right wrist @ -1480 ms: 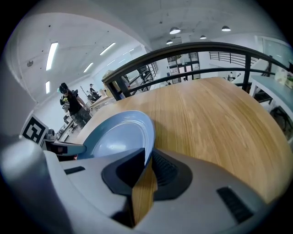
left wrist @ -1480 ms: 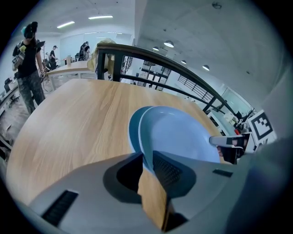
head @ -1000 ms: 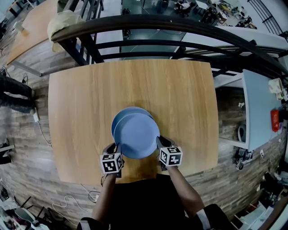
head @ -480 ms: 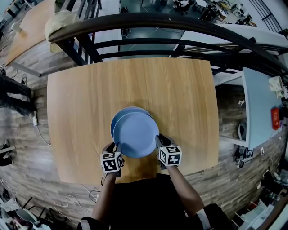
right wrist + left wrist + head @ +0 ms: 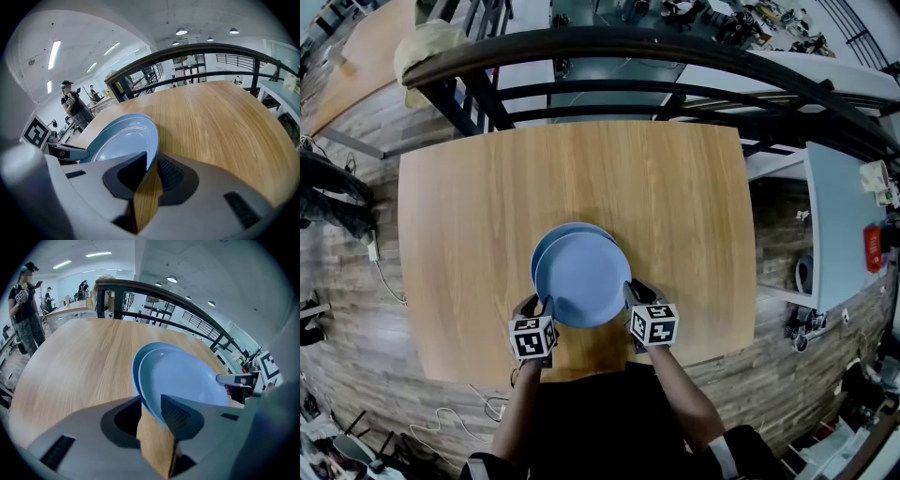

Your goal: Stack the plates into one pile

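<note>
Two light blue plates lie stacked near the front of the wooden table. The top plate sits slightly nearer to me than the lower plate. My left gripper is at the top plate's near-left rim and my right gripper at its near-right rim. Both pairs of jaws have just been opening. In the left gripper view the top plate's rim stands between the jaws of the left gripper with a gap beside it. The right gripper likewise straddles the rim loosely.
The table's near edge runs just under both grippers. A dark curved railing borders the far side. A pale grey-blue table stands to the right. People stand beyond the table's left end.
The plates and both grippers stay where they were; no shift shows in the head view.
</note>
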The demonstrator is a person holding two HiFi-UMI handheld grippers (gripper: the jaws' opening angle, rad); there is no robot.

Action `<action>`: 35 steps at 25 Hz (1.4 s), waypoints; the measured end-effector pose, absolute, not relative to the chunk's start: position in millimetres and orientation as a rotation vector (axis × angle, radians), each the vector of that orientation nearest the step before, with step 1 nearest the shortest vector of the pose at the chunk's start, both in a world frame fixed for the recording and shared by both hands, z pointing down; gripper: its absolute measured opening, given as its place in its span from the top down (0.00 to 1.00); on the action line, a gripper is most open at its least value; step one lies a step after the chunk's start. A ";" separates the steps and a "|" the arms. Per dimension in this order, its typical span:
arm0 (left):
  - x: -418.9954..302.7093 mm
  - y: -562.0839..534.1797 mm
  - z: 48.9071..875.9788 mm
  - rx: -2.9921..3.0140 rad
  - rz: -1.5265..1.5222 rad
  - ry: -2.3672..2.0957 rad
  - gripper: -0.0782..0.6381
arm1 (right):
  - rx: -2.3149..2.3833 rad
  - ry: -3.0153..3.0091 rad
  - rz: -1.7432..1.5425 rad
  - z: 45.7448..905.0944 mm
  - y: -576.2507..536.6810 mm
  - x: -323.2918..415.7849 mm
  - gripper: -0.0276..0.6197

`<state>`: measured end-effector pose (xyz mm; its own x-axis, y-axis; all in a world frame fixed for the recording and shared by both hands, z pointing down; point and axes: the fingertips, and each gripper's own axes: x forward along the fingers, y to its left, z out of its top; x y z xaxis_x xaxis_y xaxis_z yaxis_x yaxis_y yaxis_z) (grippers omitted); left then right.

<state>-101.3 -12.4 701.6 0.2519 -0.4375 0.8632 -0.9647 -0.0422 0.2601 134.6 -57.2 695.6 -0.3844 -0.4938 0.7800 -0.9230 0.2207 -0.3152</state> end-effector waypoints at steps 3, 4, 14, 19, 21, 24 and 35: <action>-103.1 -16.0 701.3 1.636 0.738 -1.330 0.69 | 1.304 -1.972 1.057 695.9 -57.8 134.5 0.82; -104.2 -17.1 701.5 1.637 0.736 -1.332 0.69 | 1.306 -1.972 1.057 696.2 -58.0 134.5 0.82; -110.3 -20.7 694.3 1.652 0.714 -1.370 0.68 | 1.314 -1.984 1.023 687.4 -52.0 143.4 0.82; -110.4 -22.4 691.6 1.659 0.695 -1.381 0.69 | 1.299 -1.980 1.020 688.6 -47.2 143.1 0.82; -110.3 -22.5 689.0 1.666 0.690 -1.385 0.69 | 1.299 -1.984 1.019 687.0 -45.2 141.6 0.82; -109.4 -21.9 685.6 1.680 0.679 -1.388 0.69 | 1.298 -1.991 1.020 684.8 -41.4 138.7 0.82; -112.4 -13.7 668.5 1.715 0.647 -1.443 0.81 | 1.304 -2.019 1.017 675.4 -25.4 133.3 0.82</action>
<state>-112.4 -13.7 668.5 0.2228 -0.5680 0.7923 -0.9694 -0.0432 0.2416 133.3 -25.4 675.4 -0.3973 -0.5224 0.7545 -0.9172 0.2525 -0.3081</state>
